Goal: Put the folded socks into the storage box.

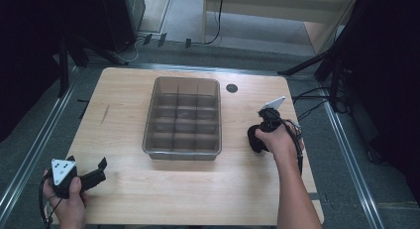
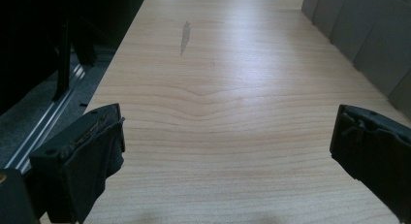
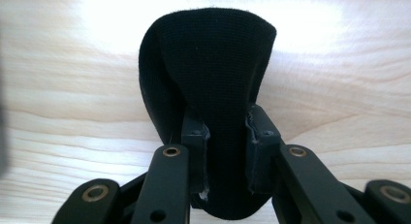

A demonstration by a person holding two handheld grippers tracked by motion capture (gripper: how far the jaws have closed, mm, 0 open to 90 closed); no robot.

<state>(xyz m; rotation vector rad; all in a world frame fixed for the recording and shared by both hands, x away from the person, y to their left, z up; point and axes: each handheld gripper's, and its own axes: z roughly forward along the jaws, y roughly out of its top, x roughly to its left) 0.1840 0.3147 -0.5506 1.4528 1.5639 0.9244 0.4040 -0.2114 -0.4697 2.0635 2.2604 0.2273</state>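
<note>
Black fabric piece (image 3: 208,83), possibly a folded sock, sits pinched in the right tool (image 1: 261,135) just right of the divided bin (image 1: 183,118); the left tool (image 1: 81,178) rests gaping at the bench (image 1: 119,90) corner. Likely next: carrying it over a compartment.

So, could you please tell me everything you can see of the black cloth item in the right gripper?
The black cloth item is soft, fine-knit fabric, folded into a rounded loop. The right gripper is shut on its middle, pinching it narrow between the jaws. It hangs over the wooden table, right of the divided tray; whether it touches the table is unclear.
</note>
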